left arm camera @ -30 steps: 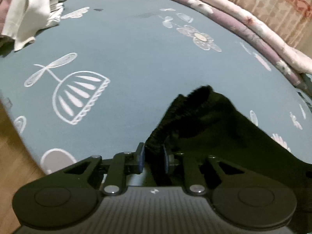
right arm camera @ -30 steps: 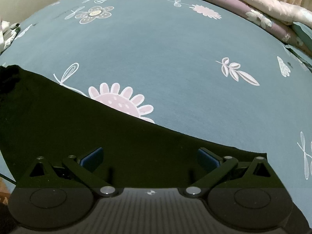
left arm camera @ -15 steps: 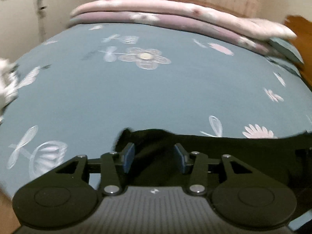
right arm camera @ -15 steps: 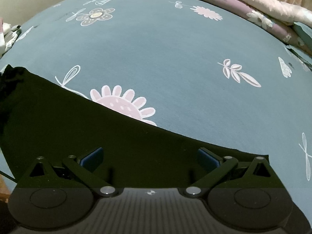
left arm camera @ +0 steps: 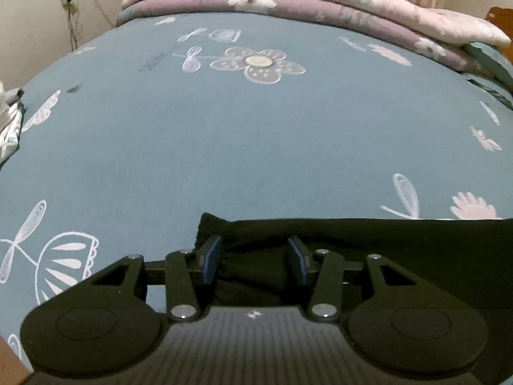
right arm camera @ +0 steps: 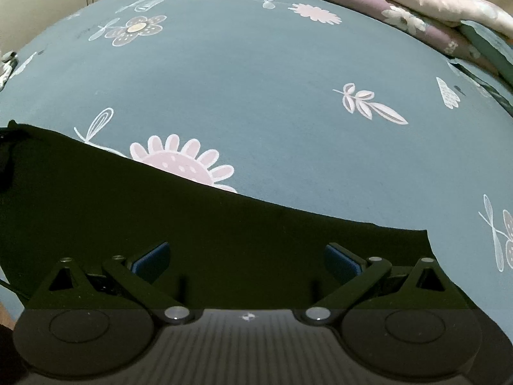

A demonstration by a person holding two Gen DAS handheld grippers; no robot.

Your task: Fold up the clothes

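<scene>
Left gripper (left arm camera: pixel 255 258): jaws just opened, now apart over the corner of the black garment (left arm camera: pixel 384 240), pads not pressing it. Right gripper (right arm camera: pixel 247 260): jaws wide apart above the same cloth. Garment lies flat along the near edge of the blue floral bedsheet (left arm camera: pixel 224 147). Folded quilts (left arm camera: pixel 320 3) along the far edge.

- Bed (left arm camera: pixel 224 147): blue-grey sheet printed with white and pink flowers and leaves.
- Black garment (right arm camera: pixel 179 224): spread flat on the near part of the sheet.
- Folded floral quilts (left arm camera: pixel 288 3): pink and mauve, stacked along the far edge.
- Pale clothes (left arm camera: pixel 8 122): bunched at the left edge.
</scene>
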